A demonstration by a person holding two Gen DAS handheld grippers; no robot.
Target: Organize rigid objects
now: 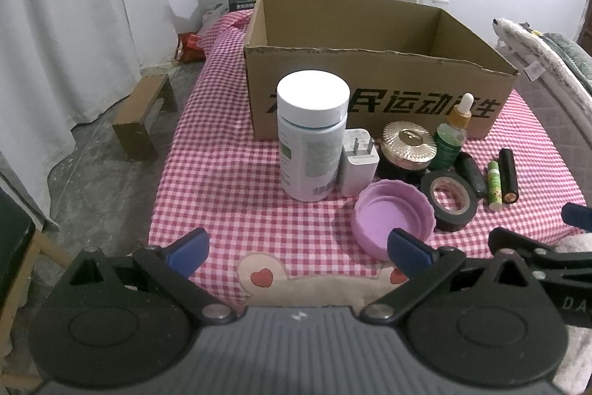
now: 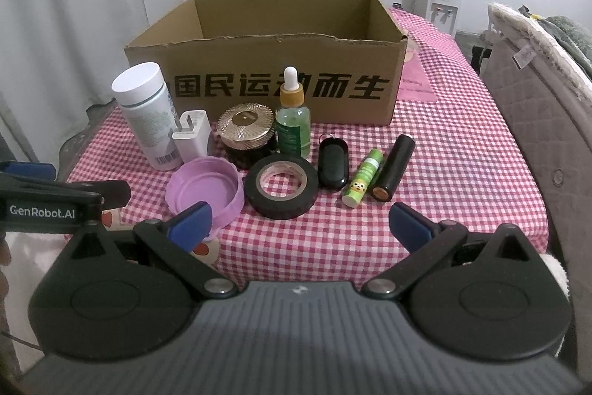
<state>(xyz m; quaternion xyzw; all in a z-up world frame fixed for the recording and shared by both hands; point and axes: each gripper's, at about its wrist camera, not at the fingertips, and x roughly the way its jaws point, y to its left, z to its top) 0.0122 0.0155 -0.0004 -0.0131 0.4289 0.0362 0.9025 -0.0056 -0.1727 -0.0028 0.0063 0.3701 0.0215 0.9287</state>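
Your left gripper (image 1: 298, 248) and right gripper (image 2: 299, 221) hover low at the near edge, jaws apart, empty. Ahead on the checked cloth (image 2: 444, 150) stand nine items: one purple lid (image 2: 205, 189), one tape roll (image 2: 281, 187), one white bottle (image 1: 312, 136). Only your right view shows the black fob (image 2: 333, 165) whole. Farthest, one cardboard box (image 2: 266, 62).

Open cardboard box (image 2: 266, 87) is standing empty at the back. Being kept in a row before it: upright white bottle (image 2: 146, 113), white charger (image 2: 190, 136), gold-lidded jar (image 2: 246, 132), green dropper bottle (image 2: 293, 117). Lying nearer: upturned purple lid (image 2: 203, 191), black tape roll (image 2: 281, 187), black fob (image 2: 333, 163), green tube (image 2: 362, 182), black cylinder (image 2: 394, 167).
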